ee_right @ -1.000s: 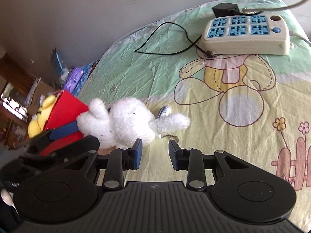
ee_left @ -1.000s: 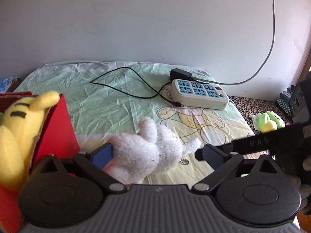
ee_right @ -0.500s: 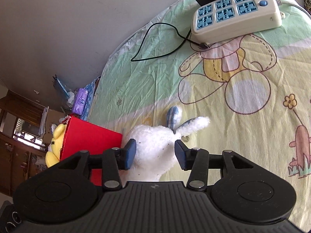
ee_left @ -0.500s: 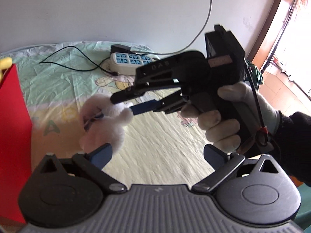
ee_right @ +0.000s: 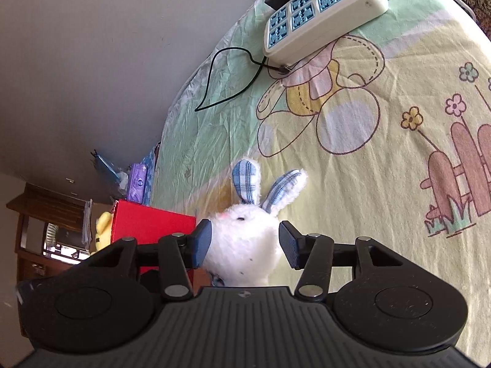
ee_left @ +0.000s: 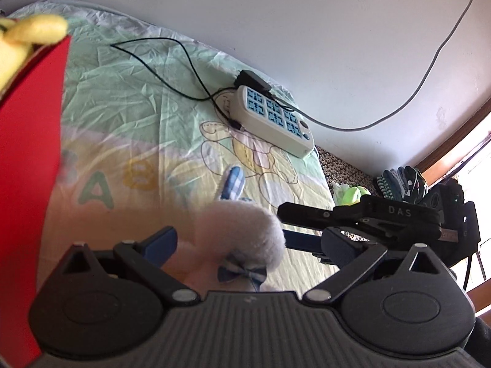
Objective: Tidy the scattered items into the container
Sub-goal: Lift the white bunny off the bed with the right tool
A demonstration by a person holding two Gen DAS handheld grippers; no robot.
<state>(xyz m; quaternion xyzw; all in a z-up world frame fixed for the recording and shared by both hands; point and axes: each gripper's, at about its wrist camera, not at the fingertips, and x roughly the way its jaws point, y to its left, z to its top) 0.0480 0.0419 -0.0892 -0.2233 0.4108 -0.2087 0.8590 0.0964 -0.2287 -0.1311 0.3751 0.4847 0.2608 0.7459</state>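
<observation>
Cartoon-print bed sheet [ee_right: 353, 159] under everything. Red box [ee_right: 153, 225] left of white plush rabbit [ee_right: 245, 245], yellow plush [ee_right: 102, 230] inside. Right gripper [ee_right: 245, 242] fingers just opened, straddling rabbit's head, pads apart from fur. Left gripper [ee_left: 248, 242] fingers wide around rabbit.

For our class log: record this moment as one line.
right gripper: jaws just opening, white bunny between | left gripper: open | red box: near bunny

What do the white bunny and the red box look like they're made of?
White bunny: soft plush, going by the fuzzy pile; the ears are lined with blue checked woven cloth. Red box: probably cardboard, judging by flat matte red walls with sharp straight edges, though stiff plastic can't be ruled out.
</observation>
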